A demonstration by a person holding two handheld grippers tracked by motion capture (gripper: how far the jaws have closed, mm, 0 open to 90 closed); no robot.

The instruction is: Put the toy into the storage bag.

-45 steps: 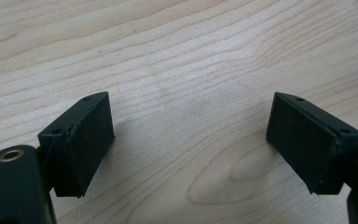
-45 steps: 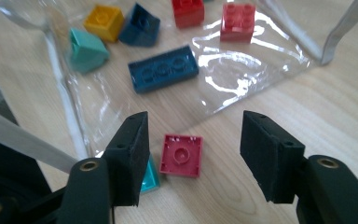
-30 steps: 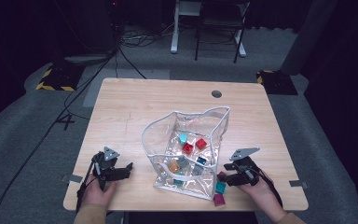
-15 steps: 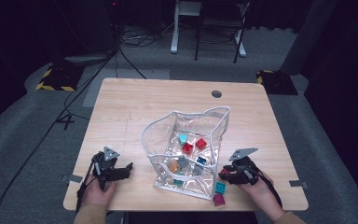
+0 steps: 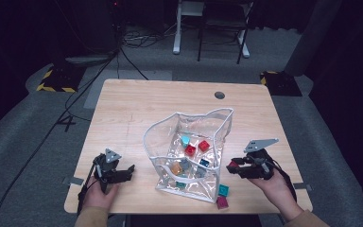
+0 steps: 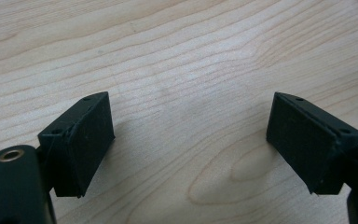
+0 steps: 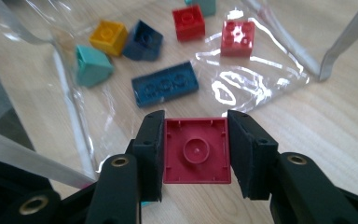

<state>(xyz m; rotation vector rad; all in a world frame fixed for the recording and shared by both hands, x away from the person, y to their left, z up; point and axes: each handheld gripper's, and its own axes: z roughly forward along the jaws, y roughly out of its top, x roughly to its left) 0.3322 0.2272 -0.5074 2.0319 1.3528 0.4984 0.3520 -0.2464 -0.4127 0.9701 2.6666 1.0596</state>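
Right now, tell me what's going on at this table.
A person is working with toy bricks and a clear plastic bag on a wooden table. The right tongs are shut on a red brick, its hollow underside facing the camera, just beside the bag; their jaws have just been closing on it. Several bricks already lie inside the bag, and a teal brick and a magenta brick sit outside near its corner. The left tongs rest open over bare wood, holding nothing.

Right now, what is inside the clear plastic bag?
The clear plastic bag holds loose toy bricks: two red bricks, a yellow brick, teal ones and dark blue ones. Glare and folds in the plastic hide any others. The right gripper grips another red brick outside it.
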